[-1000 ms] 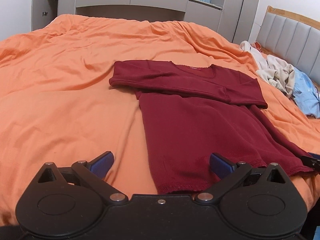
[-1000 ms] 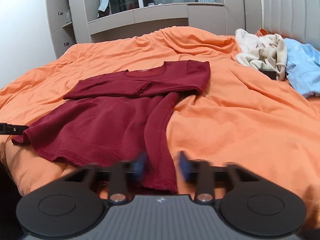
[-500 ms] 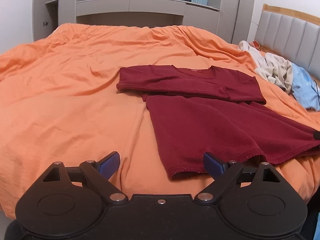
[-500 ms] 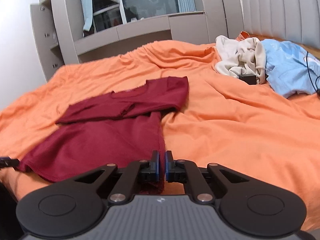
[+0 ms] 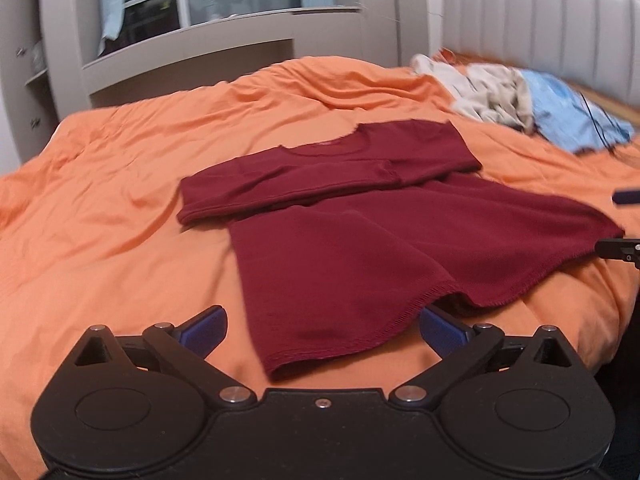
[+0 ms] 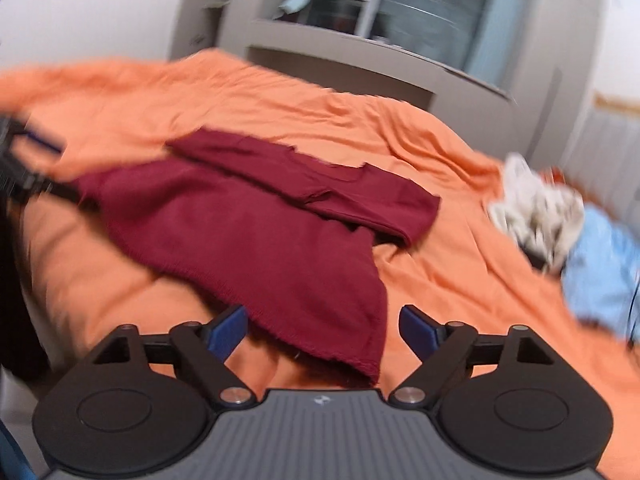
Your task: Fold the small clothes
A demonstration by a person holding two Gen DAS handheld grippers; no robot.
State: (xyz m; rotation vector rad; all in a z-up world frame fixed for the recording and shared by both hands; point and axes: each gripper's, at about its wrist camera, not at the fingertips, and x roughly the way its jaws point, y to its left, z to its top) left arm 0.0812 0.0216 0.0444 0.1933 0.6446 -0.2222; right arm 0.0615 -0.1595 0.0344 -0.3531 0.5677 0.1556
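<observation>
A dark red T-shirt [image 5: 360, 240] lies on the orange bed [image 5: 120, 240], its sleeves folded across the chest. It also shows in the right wrist view [image 6: 248, 232]. My left gripper [image 5: 322, 328] is open and empty, just in front of the shirt's bottom hem near its left corner. My right gripper [image 6: 322, 328] is open and empty, just in front of the hem's right corner. The right gripper's tips [image 5: 624, 224] show at the right edge of the left wrist view, by the hem's far corner.
A heap of cream and light blue clothes [image 5: 520, 104] lies at the head of the bed by the padded headboard [image 5: 540, 24]. Grey cabinets and a window [image 5: 200, 20] stand beyond the far side. The bed's near edge is right below both grippers.
The right gripper was shut on the hem's right corner half a second ago and has now opened and let it go. Both views have swung, and the right view is blurred.
</observation>
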